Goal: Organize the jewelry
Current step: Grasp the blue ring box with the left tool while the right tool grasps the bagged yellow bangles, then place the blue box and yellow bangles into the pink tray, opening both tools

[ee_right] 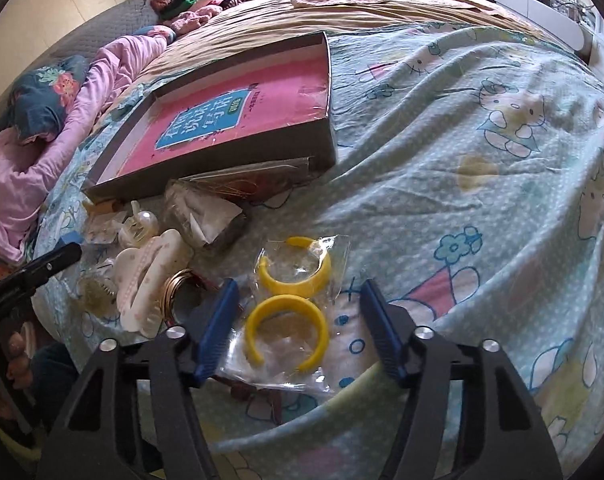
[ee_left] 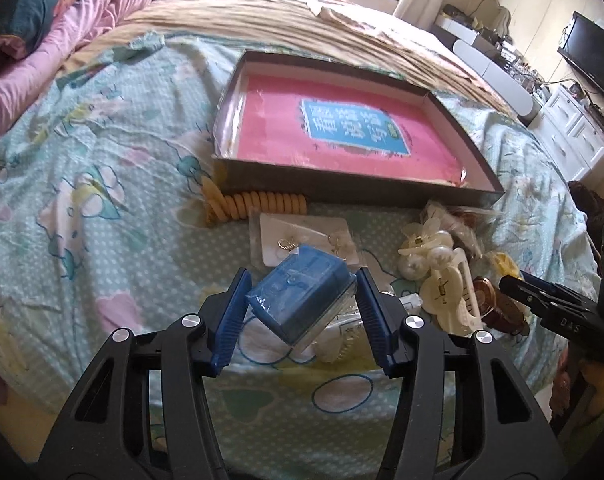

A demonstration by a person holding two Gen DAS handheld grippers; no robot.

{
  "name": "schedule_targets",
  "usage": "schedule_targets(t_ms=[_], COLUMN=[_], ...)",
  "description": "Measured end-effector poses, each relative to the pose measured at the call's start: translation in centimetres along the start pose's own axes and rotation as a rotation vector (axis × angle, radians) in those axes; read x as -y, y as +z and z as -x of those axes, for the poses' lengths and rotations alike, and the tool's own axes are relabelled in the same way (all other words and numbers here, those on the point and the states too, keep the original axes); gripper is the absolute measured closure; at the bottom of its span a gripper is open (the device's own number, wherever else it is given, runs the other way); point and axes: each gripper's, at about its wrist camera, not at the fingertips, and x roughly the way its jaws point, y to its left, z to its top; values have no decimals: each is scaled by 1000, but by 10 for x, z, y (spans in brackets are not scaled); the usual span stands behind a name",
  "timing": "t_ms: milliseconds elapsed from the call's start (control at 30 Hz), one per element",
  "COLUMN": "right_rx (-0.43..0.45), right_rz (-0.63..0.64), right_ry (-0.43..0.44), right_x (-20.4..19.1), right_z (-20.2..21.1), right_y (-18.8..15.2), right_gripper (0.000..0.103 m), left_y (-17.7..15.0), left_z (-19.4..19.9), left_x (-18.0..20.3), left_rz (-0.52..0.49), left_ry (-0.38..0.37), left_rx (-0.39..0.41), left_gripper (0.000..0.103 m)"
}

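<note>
My left gripper (ee_left: pixel 302 308) is shut on a small blue jewelry box in a clear case (ee_left: pixel 297 296), which is tilted and raised off the bedsheet. Both blue pads press its sides. In the right wrist view my right gripper (ee_right: pixel 299 328) stands open over a clear bag (ee_right: pixel 281 372) that holds two yellow C-shaped hoops (ee_right: pixel 285 303). The bag lies between the pads; the right pad is clear of it. A shallow dark tray (ee_left: pixel 474 152) with a pink printed sheet inside lies further up the bed.
Loose pieces lie in front of the tray: a yellow coil tie (ee_left: pixel 261 204), an earring card (ee_left: pixel 306 240), white hair claws (ee_right: pixel 149 276), gold bangles (ee_right: pixel 177 284) and a clear packet (ee_right: pixel 209 216). A pink quilt (ee_left: pixel 61 40) lies at the left. The patterned sheet covers the bed.
</note>
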Motion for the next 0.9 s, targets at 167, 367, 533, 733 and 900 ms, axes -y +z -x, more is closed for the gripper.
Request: schedule_targets(t_ms=[167, 367, 533, 733, 900], right_rx=[7, 75, 144, 195, 224], right_rz=[-4, 14, 18, 25, 45], right_ry=[35, 19, 25, 49, 75], right_x=[7, 9, 12, 6, -3], right_z=[6, 29, 49, 55, 51], right_y=[1, 8, 26, 56, 82], right_gripper=[63, 65, 65, 65, 65], left_y=[7, 18, 33, 51, 66], left_z=[16, 27, 31, 29, 20], left_x=[0, 5, 10, 14, 13], left_rz=[-1, -12, -21, -23, -21], left_ry=[2, -4, -4, -4, 5], left_rx=[38, 58, 78, 97, 93], left_gripper=[58, 58, 58, 58, 58])
